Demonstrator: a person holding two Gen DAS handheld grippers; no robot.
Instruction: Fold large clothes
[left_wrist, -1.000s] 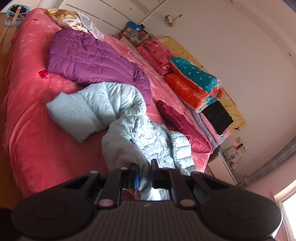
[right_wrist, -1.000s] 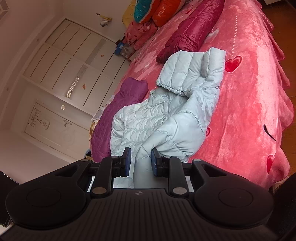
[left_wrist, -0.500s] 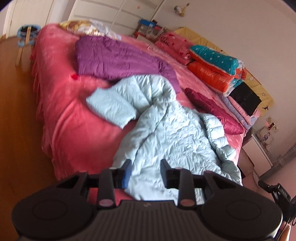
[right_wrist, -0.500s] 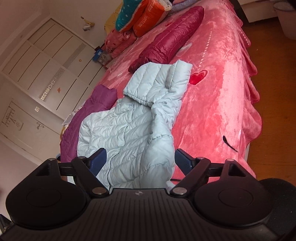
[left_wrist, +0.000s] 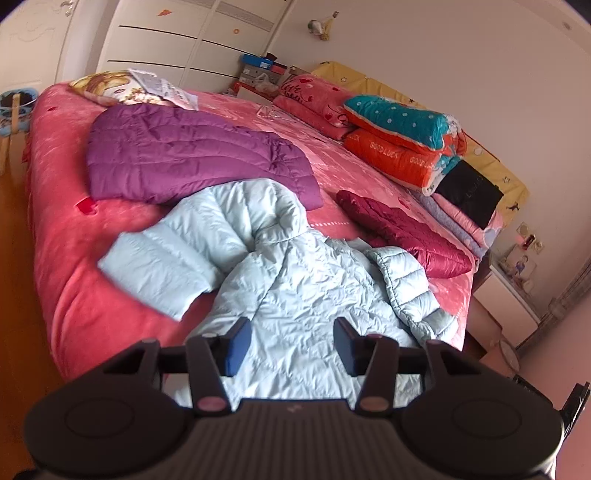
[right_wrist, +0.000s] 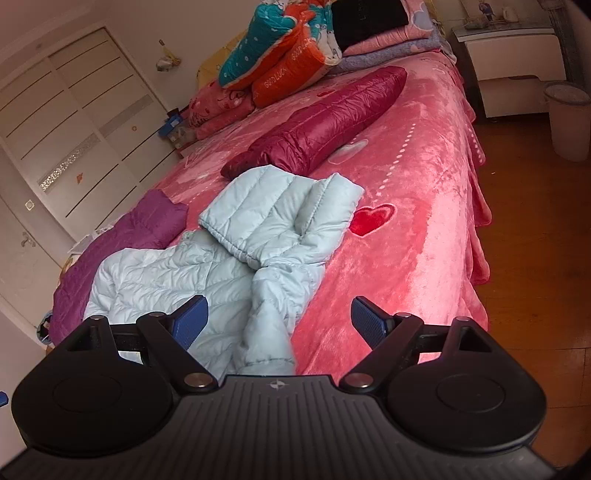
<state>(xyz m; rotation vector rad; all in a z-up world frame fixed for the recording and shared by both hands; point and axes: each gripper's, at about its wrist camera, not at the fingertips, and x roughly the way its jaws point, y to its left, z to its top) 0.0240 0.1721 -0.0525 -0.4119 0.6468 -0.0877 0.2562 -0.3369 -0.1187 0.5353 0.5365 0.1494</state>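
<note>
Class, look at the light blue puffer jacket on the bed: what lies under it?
The pink bedspread lies under the light blue puffer jacket; its hood overlaps the purple jacket's edge. Anything else beneath is covered.

Left tool (left_wrist: 291, 345): jaws part-way apart and just been opening; nothing pinched, the pads clear of the light blue jacket (left_wrist: 295, 280) that shows in the gap.
Left tool pose: tilted down toward the jacket's back panel, over its near hem.
Right tool (right_wrist: 279, 321): jaws spread wide, just been opening; a jacket sleeve lies between them, untouched by either pad.
Right tool pose: angled down over the jacket's near edge.
</note>
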